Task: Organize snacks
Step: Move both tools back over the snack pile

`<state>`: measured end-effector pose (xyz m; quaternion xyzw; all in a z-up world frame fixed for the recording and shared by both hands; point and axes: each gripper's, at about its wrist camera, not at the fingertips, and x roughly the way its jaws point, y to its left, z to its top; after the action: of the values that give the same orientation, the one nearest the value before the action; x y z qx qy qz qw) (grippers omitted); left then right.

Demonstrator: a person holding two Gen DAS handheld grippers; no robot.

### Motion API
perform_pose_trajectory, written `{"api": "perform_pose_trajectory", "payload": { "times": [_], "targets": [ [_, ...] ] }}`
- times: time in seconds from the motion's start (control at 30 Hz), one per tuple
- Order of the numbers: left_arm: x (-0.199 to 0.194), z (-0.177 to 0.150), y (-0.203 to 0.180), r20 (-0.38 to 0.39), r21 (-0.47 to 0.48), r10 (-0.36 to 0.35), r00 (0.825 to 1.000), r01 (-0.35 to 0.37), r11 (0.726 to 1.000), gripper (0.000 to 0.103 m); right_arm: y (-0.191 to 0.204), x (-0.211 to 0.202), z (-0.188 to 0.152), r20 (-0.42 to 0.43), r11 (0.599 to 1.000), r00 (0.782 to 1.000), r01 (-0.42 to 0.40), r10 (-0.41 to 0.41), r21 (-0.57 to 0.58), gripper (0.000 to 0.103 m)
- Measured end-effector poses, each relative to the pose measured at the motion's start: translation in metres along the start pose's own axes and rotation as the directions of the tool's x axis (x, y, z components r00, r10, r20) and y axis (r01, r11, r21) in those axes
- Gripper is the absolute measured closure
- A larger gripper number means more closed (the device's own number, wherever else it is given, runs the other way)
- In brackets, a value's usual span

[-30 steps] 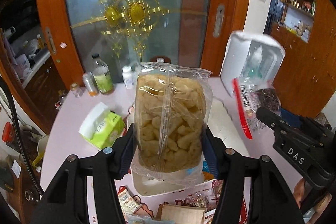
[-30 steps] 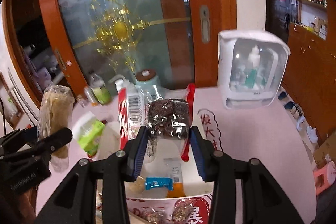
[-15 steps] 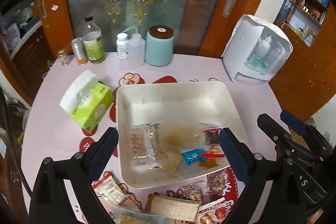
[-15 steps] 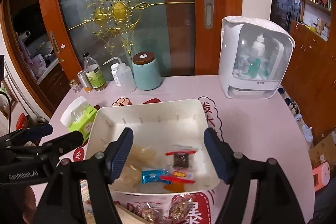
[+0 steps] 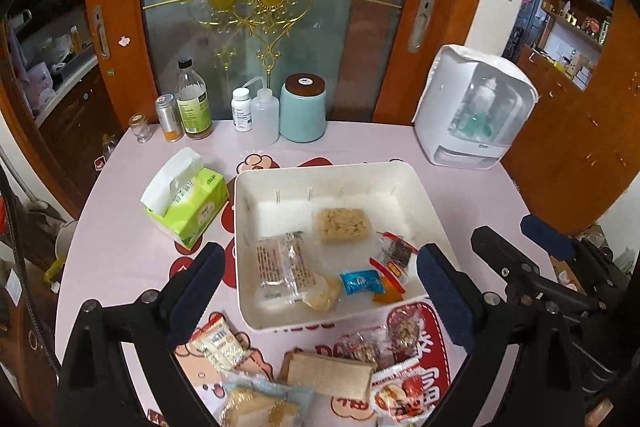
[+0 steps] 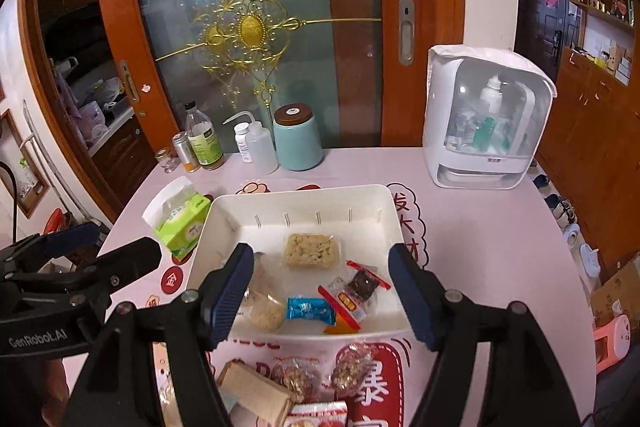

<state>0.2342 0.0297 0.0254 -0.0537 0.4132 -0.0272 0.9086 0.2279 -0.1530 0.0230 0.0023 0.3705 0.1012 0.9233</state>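
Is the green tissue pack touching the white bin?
Apart. The left wrist view shows a strip of pink tablecloth between the green tissue pack and the left wall of the white bin; the right wrist view is less clear there.

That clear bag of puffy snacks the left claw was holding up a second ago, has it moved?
Yes. The clear bag of puffs has dropped from the left gripper, whose jaws have just been opening, and now lies inside the white bin.

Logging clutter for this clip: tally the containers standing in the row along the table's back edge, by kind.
Bottles: 3 (glass bottle, pill bottle, squeeze bottle)
Teal canister: 1
Metal can: 1
Small glass jar: 1
Total: 6
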Motion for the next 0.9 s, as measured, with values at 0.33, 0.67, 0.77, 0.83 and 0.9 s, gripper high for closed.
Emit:
{"api": "perform_pose_trajectory", "payload": {
  "times": [0.33,0.67,0.77,0.83,0.9],
  "targets": [
    [-0.080,-0.053,-0.011,0.095,0.038,0.047,0.994,-0.051,0.998,0.007,0.010,-0.052,-0.032,0.008,0.996,0.999,-0.042,0.043,-0.078,0.032],
    [-0.155,-0.112,0.056,0.123,-0.090,0.219,0.968,-0.209,0.974,0.007,0.064,-0.069,-0.069,-0.057,0.962,0.981,-0.193,0.185,-0.194,0.033],
    [-0.165,-0.129,0.080,0.100,-0.128,0.270,0.958,-0.257,0.958,0.007,0.087,-0.061,-0.085,-0.109,0.944,0.968,-0.246,0.227,-0.219,0.032],
    [-0.170,-0.141,0.099,0.083,-0.151,0.288,0.954,-0.274,0.950,0.007,0.101,-0.054,-0.095,-0.149,0.936,0.959,-0.271,0.242,-0.223,0.033],
    [-0.170,-0.149,0.114,0.073,-0.160,0.297,0.952,-0.283,0.946,0.007,0.114,-0.046,-0.104,-0.191,0.931,0.946,-0.299,0.261,-0.210,0.032]
  ]
}}
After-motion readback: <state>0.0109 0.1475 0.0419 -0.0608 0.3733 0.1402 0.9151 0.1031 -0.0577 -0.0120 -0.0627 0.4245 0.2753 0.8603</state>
